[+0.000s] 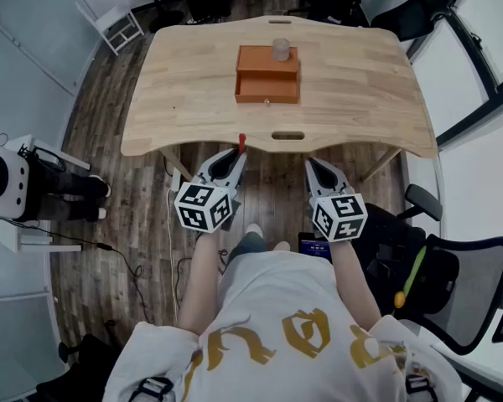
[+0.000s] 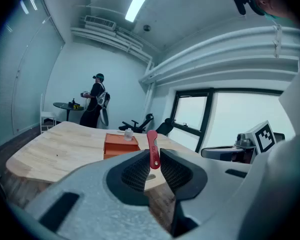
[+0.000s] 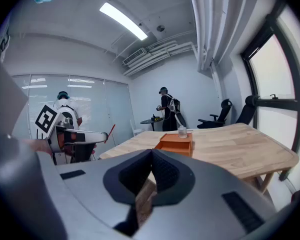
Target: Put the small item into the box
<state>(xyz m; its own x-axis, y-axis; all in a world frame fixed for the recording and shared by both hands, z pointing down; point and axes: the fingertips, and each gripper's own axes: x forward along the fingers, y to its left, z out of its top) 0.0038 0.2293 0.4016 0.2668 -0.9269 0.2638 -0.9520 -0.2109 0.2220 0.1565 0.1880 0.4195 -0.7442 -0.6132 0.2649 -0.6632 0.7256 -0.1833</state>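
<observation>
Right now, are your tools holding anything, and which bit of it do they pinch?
The left tool pinches a small red item by its lower end; the top sticks up free. The right tool is shut on nothing.

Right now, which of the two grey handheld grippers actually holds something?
The left gripper, clamping a slim red item upright; the right gripper has its jaws closed on nothing.

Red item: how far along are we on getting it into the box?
Done: the left gripper is shut on the red item. In hand: both grippers, the right gripper shut and empty, sit short of the table, apart from the orange box. Left: carry the item over and release it into the box, whose front drawer looks open.
</observation>
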